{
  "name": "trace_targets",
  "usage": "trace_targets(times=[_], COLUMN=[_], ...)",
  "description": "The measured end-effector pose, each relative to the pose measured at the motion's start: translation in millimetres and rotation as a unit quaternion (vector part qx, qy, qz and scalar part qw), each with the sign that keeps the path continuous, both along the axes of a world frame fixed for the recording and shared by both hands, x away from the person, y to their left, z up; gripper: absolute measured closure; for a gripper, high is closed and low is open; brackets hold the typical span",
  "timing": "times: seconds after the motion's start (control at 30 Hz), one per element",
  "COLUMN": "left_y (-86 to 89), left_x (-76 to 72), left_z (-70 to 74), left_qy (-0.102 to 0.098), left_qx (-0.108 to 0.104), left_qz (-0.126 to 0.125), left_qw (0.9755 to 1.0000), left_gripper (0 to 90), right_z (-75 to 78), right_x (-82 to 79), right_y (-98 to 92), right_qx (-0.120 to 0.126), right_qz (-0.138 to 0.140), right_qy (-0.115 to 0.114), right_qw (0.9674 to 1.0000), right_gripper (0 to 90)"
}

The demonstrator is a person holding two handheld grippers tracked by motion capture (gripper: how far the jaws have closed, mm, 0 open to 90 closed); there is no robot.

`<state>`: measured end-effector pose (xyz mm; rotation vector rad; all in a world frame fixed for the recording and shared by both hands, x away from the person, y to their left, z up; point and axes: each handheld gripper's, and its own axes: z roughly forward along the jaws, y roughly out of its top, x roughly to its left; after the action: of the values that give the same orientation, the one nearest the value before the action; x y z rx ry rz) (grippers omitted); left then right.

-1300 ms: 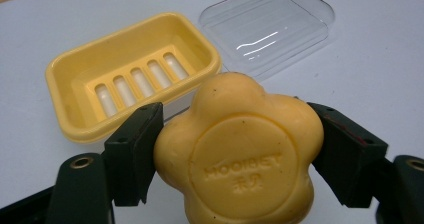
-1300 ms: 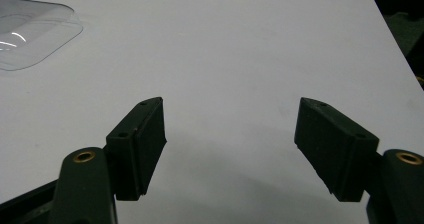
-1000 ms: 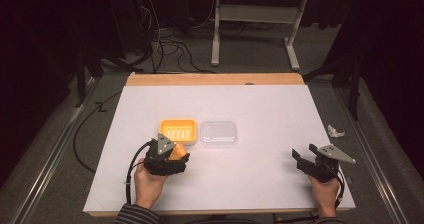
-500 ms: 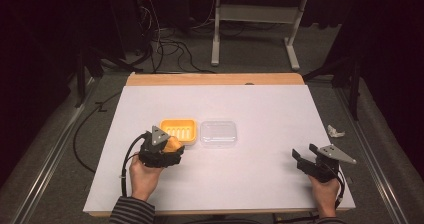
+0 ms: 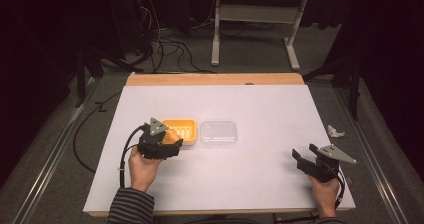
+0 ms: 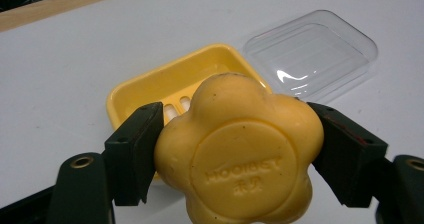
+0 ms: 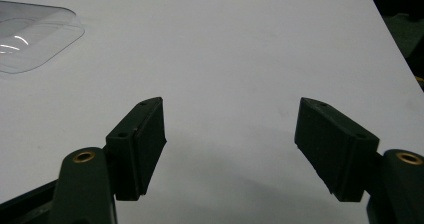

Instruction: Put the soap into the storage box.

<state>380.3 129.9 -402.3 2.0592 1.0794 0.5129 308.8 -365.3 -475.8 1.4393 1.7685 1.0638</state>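
Your left tongs (image 6: 235, 149), clamped on the flower-shaped yellow soap (image 6: 239, 154), have drawn back toward you from the yellow soap dish (image 5: 181, 129), so the soap now hangs at the dish's 7 o'clock edge. Clear lid (image 5: 218, 132) lies at the dish's 3 o'clock. Right tongs (image 7: 231, 151) rest wide, empty, on the worktop (image 5: 260, 179). Placement appears pending.

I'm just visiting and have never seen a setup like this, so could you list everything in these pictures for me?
Flower-shaped yellow soap bar: one, yellow, clamped between the left gripper's jaws, at the dish's near edge.
Yellow plastic soap dish: one, yellow, on the table left of centre.
Clear plastic lid: one, transparent, beside the dish on its right.
Crumpled white scrap: one, white, off the table's right edge.
White table: one, white top, wooden far edge.
Left gripper: one, black, in the person's left hand.
Right gripper: one, black, open, near right corner.
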Motion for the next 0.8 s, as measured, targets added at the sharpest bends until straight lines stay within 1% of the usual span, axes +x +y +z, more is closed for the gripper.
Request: trace_targets(times=[0.07,0.3,0.47,0.67,0.8], left_y=[-0.7,-0.6,-1.0,-1.3,-3.0], left_x=[3.2,12.4,19.0,25.9,30.5], left_z=[0.1,-0.6,-0.4,-1.2,-3.8], left_qy=[0.001,0.009,0.014,0.017,0.021], left_qx=[0.004,0.004,0.009,0.002,0.005], left_qz=[0.001,0.005,0.005,0.01,0.012], left_qw=[1.0,0.9999,0.9998,0.9998,0.9997], left_gripper=[26.9,26.9,26.9,26.9,26.9], right_z=[0.0,0.0,0.0,0.0,0.1], right_x=[0.1,0.1,0.0,0.1,-0.1], right_y=[-0.3,-0.2,-0.3,-0.5,-0.5], right_qx=[0.0,0.0,0.001,0.0,0.002], right_qz=[0.001,0.001,0.001,0.002,0.001], right_qy=[0.0,0.0,0.0,-0.001,0.0], right_qw=[1.0,1.0,1.0,1.0,1.0], right_gripper=[28.7,28.7,28.7,28.7,28.7])
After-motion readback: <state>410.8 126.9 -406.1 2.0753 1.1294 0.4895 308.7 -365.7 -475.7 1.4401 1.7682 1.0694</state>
